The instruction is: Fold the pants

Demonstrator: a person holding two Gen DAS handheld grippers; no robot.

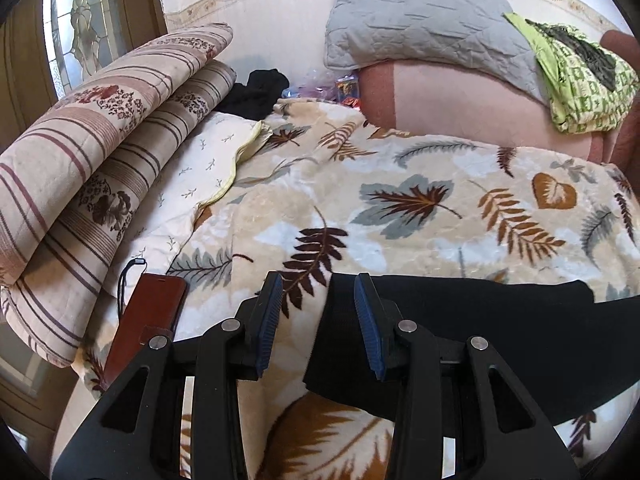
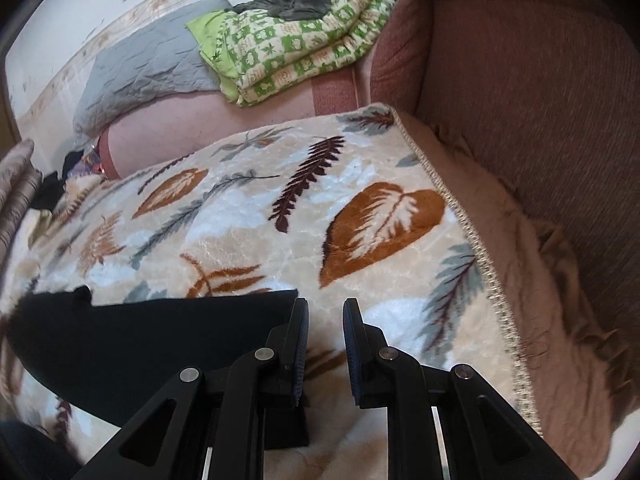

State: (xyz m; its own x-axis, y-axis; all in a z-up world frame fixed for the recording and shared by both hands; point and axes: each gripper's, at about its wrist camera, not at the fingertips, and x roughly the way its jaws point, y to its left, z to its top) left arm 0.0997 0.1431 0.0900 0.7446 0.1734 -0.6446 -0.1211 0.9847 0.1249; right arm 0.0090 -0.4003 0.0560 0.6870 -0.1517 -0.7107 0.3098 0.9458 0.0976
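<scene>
Black pants [image 1: 460, 328] lie flat on the leaf-patterned blanket [image 1: 360, 200] that covers the bed, stretched between the two tools. The left hand-held gripper [image 1: 320, 320] hovers over the pants' left end with its blue-padded jaws apart; nothing is pinched between them, and the dark cloth shows in the gap below the right pad. The right hand-held gripper [image 2: 325, 344] sits at the pants' [image 2: 160, 340] other end, its jaws slightly parted and empty, the blanket [image 2: 280, 216] visible between them and the fabric just beside the left pad. A folded striped floral quilt [image 1: 100, 152] rests along the left edge of the bed, with a brown phone case [image 1: 148, 320] lying beside it. Farther back sit a grey quilted pillow [image 1: 424, 28] and a green-and-white patterned quilt [image 2: 304, 40].
</scene>
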